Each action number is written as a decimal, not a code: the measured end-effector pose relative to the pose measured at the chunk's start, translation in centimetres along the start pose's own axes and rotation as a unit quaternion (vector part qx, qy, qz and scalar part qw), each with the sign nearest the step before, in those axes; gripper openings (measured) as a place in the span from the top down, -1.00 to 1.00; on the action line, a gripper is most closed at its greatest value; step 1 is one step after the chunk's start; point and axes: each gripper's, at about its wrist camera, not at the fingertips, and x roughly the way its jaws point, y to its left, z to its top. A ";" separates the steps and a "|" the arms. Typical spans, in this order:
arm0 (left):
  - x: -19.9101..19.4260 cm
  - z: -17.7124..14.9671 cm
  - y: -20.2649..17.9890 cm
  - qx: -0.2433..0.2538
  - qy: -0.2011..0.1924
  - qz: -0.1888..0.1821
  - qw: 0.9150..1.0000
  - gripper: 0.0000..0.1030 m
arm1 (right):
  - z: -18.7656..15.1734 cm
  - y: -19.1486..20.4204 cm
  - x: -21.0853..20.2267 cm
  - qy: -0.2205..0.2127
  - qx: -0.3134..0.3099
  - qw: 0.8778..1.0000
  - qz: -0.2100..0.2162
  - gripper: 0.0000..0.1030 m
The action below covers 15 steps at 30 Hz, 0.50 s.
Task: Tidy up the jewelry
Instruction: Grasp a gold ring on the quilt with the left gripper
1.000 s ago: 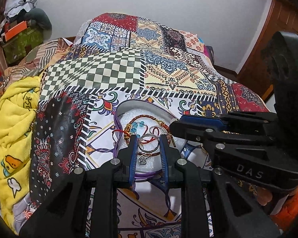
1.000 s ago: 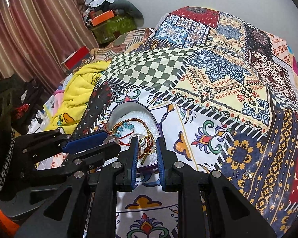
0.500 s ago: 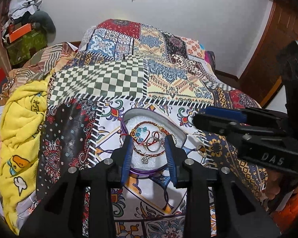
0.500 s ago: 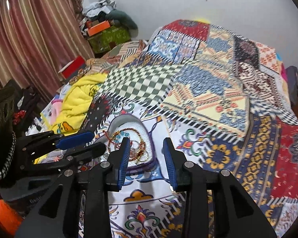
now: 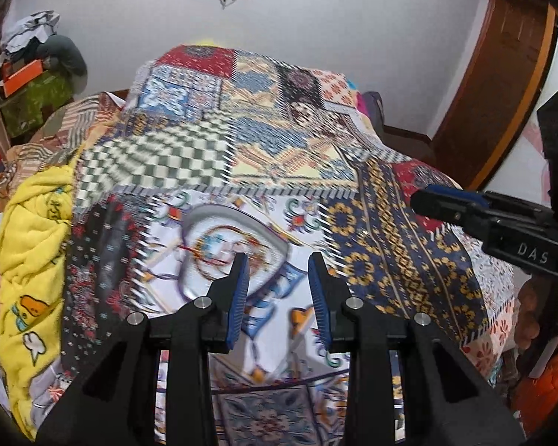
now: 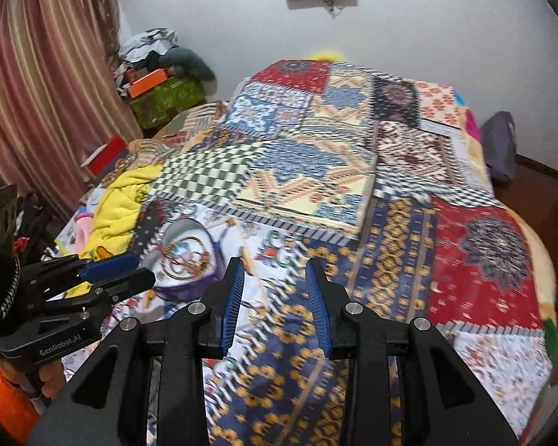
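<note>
A heart-shaped white box with a purple rim (image 5: 204, 230) (image 6: 184, 256) lies on the patchwork bedspread and holds a tangle of bracelets (image 5: 219, 249) (image 6: 184, 260) in red, gold and blue. The picture is motion-blurred. My left gripper (image 5: 279, 264) stands open above the bed, just right of and nearer than the box, with nothing between its fingers. Farther right, my right gripper (image 6: 273, 271) is also open and empty, well clear of the box. Each gripper shows in the other's view, the right one (image 5: 465, 208) and the left one (image 6: 108, 271).
The patchwork bedspread (image 6: 316, 171) covers the whole bed. A yellow blanket (image 5: 33, 238) lies bunched along the left side. Boxes and clothes (image 6: 156, 81) are piled in the far left corner by a curtain (image 6: 37, 93). A wooden door (image 5: 494, 85) stands at right.
Both grippers have pulled back and up from the heart box and opened wider. The jewelry stays in the box. The right gripper has swung away to the right.
</note>
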 end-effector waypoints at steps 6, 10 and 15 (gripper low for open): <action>2.1 -0.9 -2.2 0.005 0.030 -0.017 0.999 0.38 | -1.5 -1.8 -1.1 0.006 0.007 1.000 -0.027 0.40; 3.7 -1.5 -3.1 0.009 0.050 -0.023 0.998 0.39 | -2.7 -3.1 -1.4 0.016 0.018 0.999 -0.038 0.40; 6.0 -2.2 -3.8 0.014 0.074 -0.022 0.997 0.39 | -4.5 -4.7 -1.4 0.030 0.033 0.998 -0.044 0.40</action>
